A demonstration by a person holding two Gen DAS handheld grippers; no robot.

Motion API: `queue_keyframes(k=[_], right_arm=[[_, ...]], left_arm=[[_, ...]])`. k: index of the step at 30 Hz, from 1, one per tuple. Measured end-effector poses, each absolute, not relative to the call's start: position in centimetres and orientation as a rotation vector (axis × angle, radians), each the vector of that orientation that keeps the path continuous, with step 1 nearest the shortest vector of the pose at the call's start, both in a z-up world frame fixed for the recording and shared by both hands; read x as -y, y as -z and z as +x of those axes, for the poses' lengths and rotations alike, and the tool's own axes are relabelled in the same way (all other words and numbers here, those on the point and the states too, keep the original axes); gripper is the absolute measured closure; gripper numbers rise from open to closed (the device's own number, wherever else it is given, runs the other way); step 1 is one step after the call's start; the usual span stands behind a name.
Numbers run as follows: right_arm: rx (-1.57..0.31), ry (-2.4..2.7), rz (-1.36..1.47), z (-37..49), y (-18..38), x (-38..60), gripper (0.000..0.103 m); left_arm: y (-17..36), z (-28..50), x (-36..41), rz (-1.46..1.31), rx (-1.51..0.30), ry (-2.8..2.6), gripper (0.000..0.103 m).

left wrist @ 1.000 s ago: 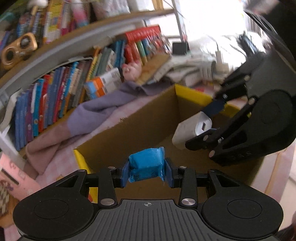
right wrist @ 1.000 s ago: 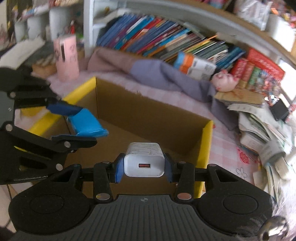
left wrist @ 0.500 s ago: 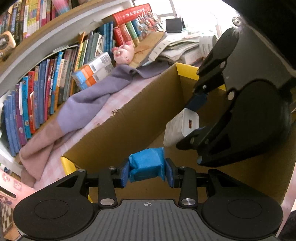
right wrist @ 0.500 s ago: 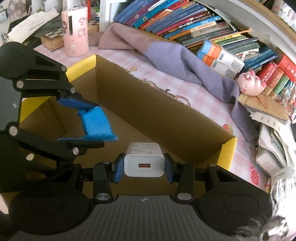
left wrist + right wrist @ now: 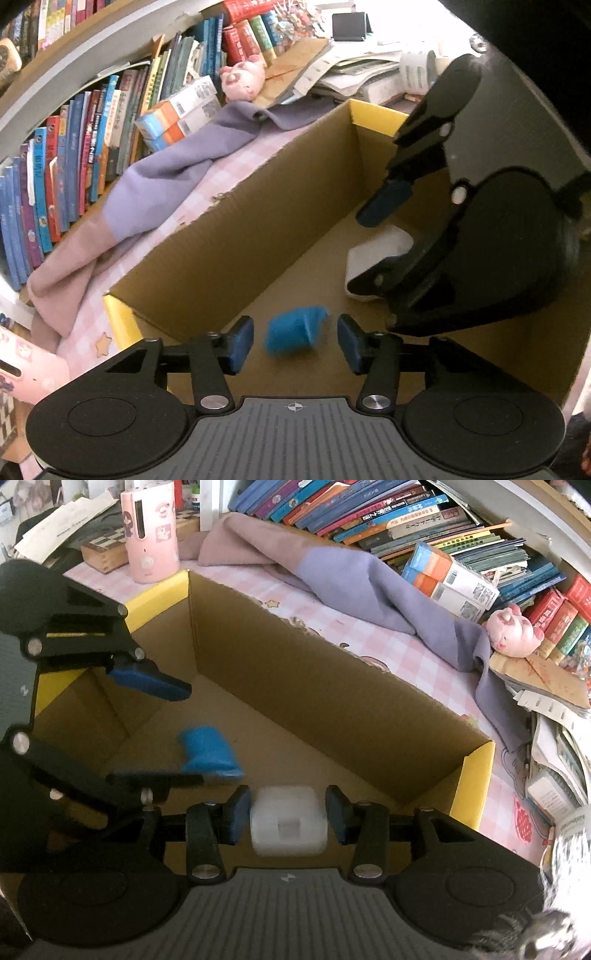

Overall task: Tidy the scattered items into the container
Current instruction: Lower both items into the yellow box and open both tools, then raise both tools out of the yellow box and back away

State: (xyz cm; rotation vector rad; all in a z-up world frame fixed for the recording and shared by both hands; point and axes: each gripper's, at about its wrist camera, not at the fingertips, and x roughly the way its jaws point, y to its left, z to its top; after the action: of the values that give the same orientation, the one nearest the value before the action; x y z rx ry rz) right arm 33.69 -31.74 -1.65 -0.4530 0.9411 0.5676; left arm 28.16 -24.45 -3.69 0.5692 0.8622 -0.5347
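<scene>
The big cardboard box (image 5: pixel 332 686) fills the middle of both views. Both grippers hang over it. The left gripper (image 5: pixel 295 343) has its fingers wide apart, with the blurry blue block (image 5: pixel 295 332) loose between them. The right gripper (image 5: pixel 288 819) is spread too, the white charger (image 5: pixel 289 825) free between.

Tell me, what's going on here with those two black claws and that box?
A person is tidying small things into a cardboard box with a hand-held gripper in each hand. Both grippers are over the box with their jaws spread. The left gripper has let go of a blue packet, and the right gripper has let go of a white charger. Both look blurred, as if dropping into the box.
</scene>
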Motion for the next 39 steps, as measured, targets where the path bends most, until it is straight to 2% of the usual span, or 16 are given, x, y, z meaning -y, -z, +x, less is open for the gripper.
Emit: queue_keyframes(k=[5, 7, 12, 15, 28, 39], right_arm=[[-0.938, -0.597, -0.452, 33.5, 1.6, 31.9, 0.056], [-0.937, -0.599, -0.450, 33.6, 1.6, 31.9, 0.054], [-0.910, -0.577, -0.433, 33.4, 1.2, 32.0, 0.053], [-0.896, -0.567, -0.389, 33.3, 0.7, 32.6, 0.051], [-0.776, -0.479, -0.223, 29.2, -3.9, 34.2, 0.049], [-0.638, -0.342, -0.098, 22.7, -6.4, 34.3, 0.047]], left_arm=[[3.7, 27.7, 24.5, 0.543, -0.884, 0.530, 0.052], [3.7, 27.7, 24.4, 0.542, -0.887, 0.518, 0.044], [3.5, 27.8, 24.2, 0.534, -0.876, 0.460, 0.017], [3.1, 26.8, 24.2, 0.542, -0.823, 0.464, 0.012], [-0.2, 22.3, 22.1, 0.474, -0.683, 0.416, 0.012], [-4.0, 17.6, 16.9, 0.248, -0.569, 0.368, 0.009]])
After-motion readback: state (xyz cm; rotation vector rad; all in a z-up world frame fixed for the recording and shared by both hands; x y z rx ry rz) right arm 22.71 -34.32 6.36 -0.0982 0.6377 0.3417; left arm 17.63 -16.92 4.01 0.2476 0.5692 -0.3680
